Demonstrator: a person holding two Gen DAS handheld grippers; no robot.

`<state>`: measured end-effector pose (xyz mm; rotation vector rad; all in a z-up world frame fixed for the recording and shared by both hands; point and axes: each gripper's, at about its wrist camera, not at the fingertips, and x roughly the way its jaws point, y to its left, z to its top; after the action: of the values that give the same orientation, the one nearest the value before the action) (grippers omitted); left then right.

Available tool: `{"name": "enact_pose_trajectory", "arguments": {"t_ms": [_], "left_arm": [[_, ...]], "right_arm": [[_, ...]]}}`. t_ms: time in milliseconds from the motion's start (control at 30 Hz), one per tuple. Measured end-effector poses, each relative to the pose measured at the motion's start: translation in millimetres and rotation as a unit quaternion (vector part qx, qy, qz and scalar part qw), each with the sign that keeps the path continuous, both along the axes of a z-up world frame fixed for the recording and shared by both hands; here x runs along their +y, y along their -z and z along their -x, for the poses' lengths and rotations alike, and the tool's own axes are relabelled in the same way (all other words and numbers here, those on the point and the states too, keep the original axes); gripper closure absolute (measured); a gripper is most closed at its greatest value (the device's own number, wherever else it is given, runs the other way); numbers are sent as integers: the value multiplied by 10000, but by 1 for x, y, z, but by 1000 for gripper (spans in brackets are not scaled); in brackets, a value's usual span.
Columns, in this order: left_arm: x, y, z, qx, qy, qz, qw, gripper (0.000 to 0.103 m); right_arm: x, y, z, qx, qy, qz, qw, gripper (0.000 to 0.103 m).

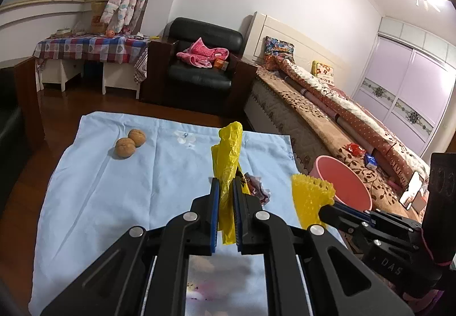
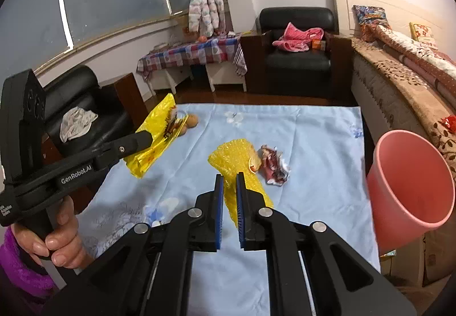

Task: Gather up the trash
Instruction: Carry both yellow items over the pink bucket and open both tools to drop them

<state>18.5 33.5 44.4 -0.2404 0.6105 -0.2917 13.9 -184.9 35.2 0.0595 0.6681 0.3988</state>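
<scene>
Both my hand-held grippers clamp trash, left (image 1: 226,187) the yellow bag (image 1: 228,150), right (image 2: 228,185) the bubble wrap (image 2: 236,156); thin plastic might slip before the pink bin (image 2: 410,176).

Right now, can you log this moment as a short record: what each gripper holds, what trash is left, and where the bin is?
left gripper: shut on yellow plastic bag
right gripper: shut on yellow bubble wrap
left on blue cloth: crumpled wrapper, two walnuts
pink bin: at the cloth's right edge, beside the bed

We see two walnuts (image 1: 130,142) on the blue cloth (image 1: 94,193), a black armchair (image 1: 201,71) behind, a bed (image 1: 336,105) alongside
</scene>
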Motion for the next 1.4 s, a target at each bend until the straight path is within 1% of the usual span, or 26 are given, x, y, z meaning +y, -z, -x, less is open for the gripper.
{"name": "enact_pose_trajectory", "arguments": {"t_ms": [167, 267, 433, 533, 700, 833, 1033, 1167, 1300, 1400], "left_arm": [[-3, -1, -1, 8, 0, -77, 10000, 95], [-3, 0, -2, 49, -27, -141, 9999, 95], [-8, 2, -9, 151, -75, -148, 9997, 95], [-15, 1, -15, 177, -44, -148, 9997, 95], [-33, -3, -26, 174, 44, -232, 9996, 95], [-47, -7, -33, 168, 78, -266, 9995, 95], [-81, -12, -43, 180, 271, -360, 9988, 95], [-110, -14, -52, 135, 478, -395, 9980, 95], [-145, -13, -65, 235, 784, -355, 9960, 95], [-170, -16, -73, 198, 990, -380, 9942, 95]], "right_arm": [[-5, -4, -7, -57, 1, -141, 9999, 94], [-7, -2, -12, -31, -53, -286, 9996, 94], [-12, 5, -16, 19, -111, -359, 9993, 94], [-21, 7, -17, 21, -52, -380, 9993, 94], [-45, 11, -19, 35, 108, -552, 9984, 94], [-58, 9, -22, -39, 186, -582, 9981, 94], [-91, 2, -31, -214, 446, -742, 9960, 94], [-120, -1, -39, -322, 752, -788, 9935, 94], [-150, -3, -44, -430, 1079, -863, 9895, 94], [-168, -1, -50, -447, 1303, -885, 9865, 94]]}}
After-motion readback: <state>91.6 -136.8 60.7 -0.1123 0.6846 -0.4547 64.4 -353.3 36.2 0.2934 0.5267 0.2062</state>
